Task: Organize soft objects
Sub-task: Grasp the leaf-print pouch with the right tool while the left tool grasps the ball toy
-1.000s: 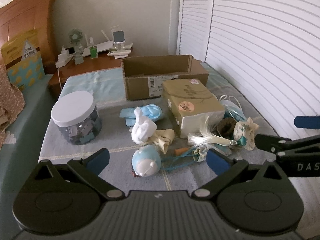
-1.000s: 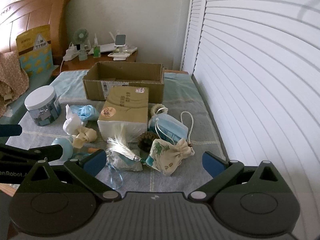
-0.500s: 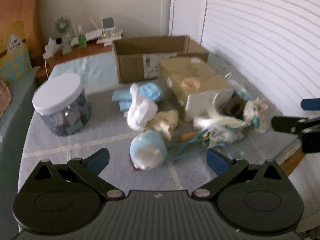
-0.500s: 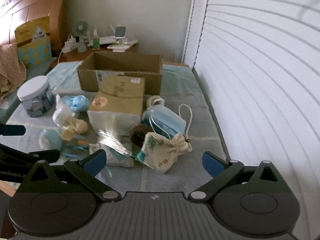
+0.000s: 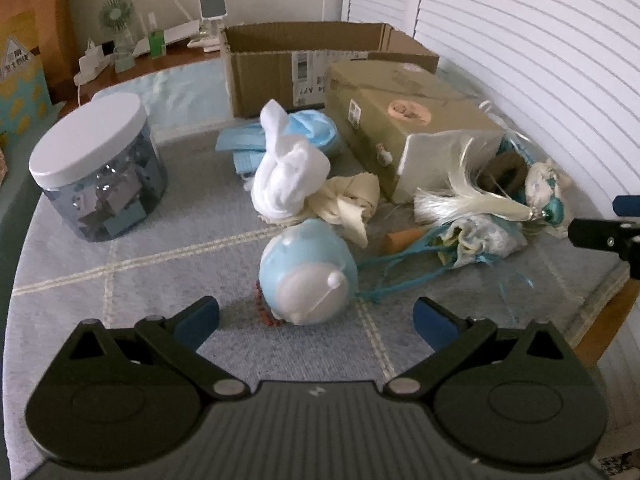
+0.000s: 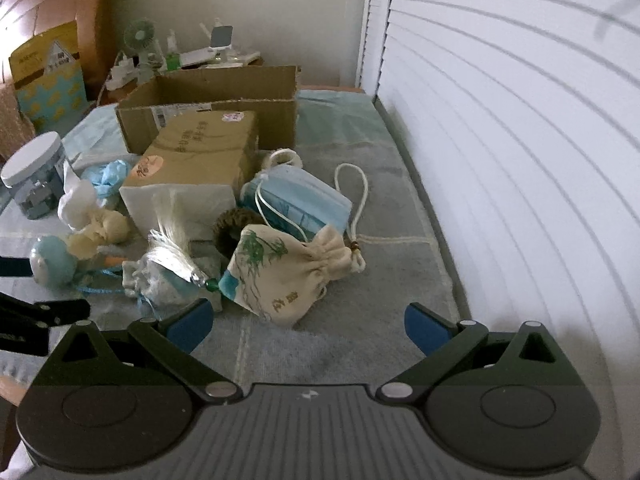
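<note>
cardboard box point(image 6: 208, 116): open-topped, interior hidden; lidded jar point(image 5: 98, 172) left of it, holding grey-blue pieces; left gripper point(image 5: 316, 322) and right gripper point(image 6: 306, 326) both spread, holding nothing.

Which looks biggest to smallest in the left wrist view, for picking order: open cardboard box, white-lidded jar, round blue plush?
1. open cardboard box
2. white-lidded jar
3. round blue plush, though it is nearest the camera, so its rank against the jar is unsure.
</note>
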Demonstrator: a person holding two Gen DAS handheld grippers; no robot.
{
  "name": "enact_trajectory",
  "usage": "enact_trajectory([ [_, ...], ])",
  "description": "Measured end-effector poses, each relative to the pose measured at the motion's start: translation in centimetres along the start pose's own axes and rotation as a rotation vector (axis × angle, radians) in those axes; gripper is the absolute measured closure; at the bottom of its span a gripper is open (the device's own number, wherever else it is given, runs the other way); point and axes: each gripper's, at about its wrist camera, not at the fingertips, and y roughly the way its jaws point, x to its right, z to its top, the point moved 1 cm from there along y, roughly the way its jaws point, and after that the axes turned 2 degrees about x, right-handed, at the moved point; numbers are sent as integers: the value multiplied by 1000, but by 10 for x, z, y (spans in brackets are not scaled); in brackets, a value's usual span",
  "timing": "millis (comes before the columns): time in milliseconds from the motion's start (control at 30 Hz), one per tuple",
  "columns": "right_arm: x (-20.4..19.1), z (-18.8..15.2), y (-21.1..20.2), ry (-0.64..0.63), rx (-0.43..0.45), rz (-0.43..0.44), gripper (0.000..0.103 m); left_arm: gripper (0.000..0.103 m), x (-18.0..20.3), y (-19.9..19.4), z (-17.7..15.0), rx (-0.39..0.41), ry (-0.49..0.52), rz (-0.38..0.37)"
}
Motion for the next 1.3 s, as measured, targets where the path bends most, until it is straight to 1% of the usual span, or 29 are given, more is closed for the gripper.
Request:
enact_trajectory([
  [167,3,6,9,32,11,58,0,1,2,3,1,12,13,16],
  [333,5,10,23,60,3,66,0,0,-1,4,1,25,1,29],
  [467,9,10,31,77,-10,74,0,0,-2,4,-1,37,12,22],
  [633,15,8,39,112,-23,90,0,1,-2,0,0,37,47,17],
  [933,18,14,48,152,-21,89,0,3,3,-8,11,90,89,-10],
  [1033,19,17,51,169,-19,92,0,8,5,-7,13,87,105,-22],
  [1100,18,19,52,163,-14,86,0,14,5,-4,13,78,113,-30],
  [1267,14,22,51,148,-5,69,0,14,4,-2,15,72,114,-45],
  [1300,12,22,52,141,-5,61,0,18,4,-2,15,74,117,-45],
])
